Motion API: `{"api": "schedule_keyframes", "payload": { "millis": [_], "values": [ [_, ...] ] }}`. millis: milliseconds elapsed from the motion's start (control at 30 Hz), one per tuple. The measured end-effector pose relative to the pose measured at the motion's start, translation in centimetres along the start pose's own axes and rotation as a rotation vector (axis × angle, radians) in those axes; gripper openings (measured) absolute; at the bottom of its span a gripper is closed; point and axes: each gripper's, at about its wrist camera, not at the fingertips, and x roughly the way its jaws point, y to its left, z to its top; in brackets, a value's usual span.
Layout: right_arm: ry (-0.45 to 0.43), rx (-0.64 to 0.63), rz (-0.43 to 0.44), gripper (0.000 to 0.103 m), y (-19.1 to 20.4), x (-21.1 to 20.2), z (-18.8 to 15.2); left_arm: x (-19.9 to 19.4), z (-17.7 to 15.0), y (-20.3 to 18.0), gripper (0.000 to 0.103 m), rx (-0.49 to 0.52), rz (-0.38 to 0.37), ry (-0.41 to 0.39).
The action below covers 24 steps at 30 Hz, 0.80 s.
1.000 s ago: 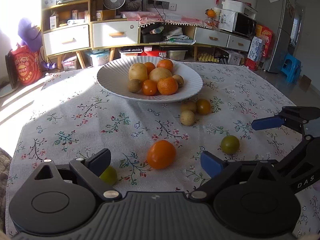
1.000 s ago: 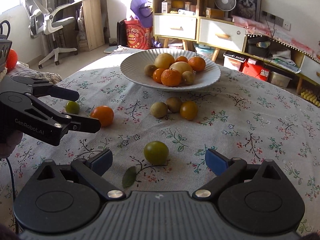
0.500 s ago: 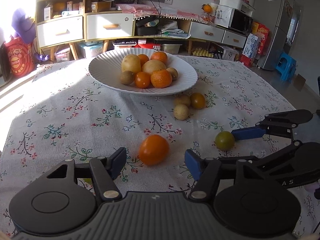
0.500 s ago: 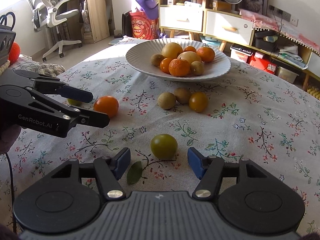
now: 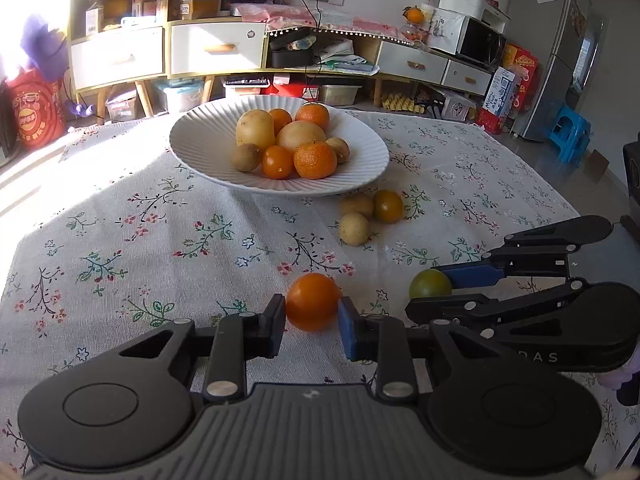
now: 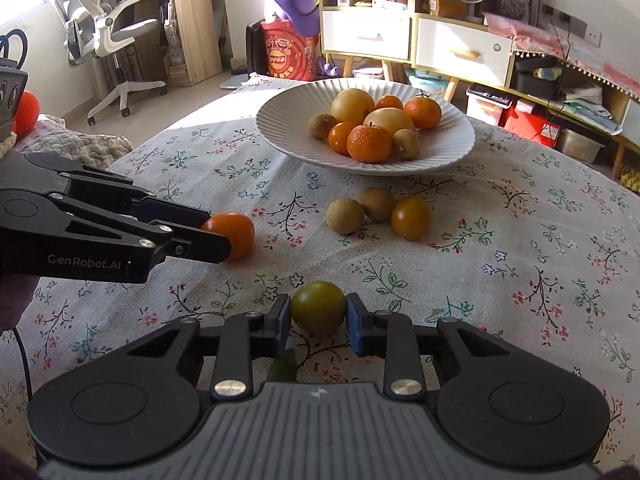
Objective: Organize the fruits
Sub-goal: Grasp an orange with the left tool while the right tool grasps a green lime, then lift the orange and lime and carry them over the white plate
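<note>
My left gripper [image 5: 312, 322] is shut on an orange fruit [image 5: 312, 300] that rests on the floral tablecloth; it also shows in the right wrist view [image 6: 234, 232]. My right gripper [image 6: 318, 320] is shut on a green fruit [image 6: 318, 306], seen from the left wrist view [image 5: 428, 284] with the right gripper [image 5: 452, 286] around it. A white ribbed bowl [image 5: 200, 144] holds several oranges, pears and kiwis. Three loose fruits lie in front of it: two brown kiwis [image 5: 354, 229] and a small orange [image 5: 387, 205].
A green leaf [image 6: 282, 366] lies under the right gripper. Behind the table stand drawers and shelves [image 5: 216, 48], a fridge [image 5: 556, 40], a blue stool [image 5: 572, 136] and an office chair [image 6: 108, 32]. The table edge runs near right in the left wrist view.
Both grippers moved forward and closed: the left one onto the orange fruit, the right one onto the green fruit. A small green fruit by the left finger left the view.
</note>
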Motion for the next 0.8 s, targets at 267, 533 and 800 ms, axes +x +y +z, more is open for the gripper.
{"api": "schedule_keyframes", "payload": {
  "millis": [267,533,800],
  "values": [
    [-0.011,0.012,-0.004,0.026,-0.1,-0.2,0.8,-0.1,0.3,-0.2,0.013,0.001,0.002,-0.004],
    [-0.060,0.032,-0.019,0.026,-1.0,-1.2,2.7,-0.4,1.9,-0.7,0.000,-0.016,-0.024,-0.030],
    [-0.062,0.114,-0.027,0.026,-2.8,-0.9,4.3,-0.2,1.1,-1.3,0.013,0.034,-0.025,-0.014]
  ]
}}
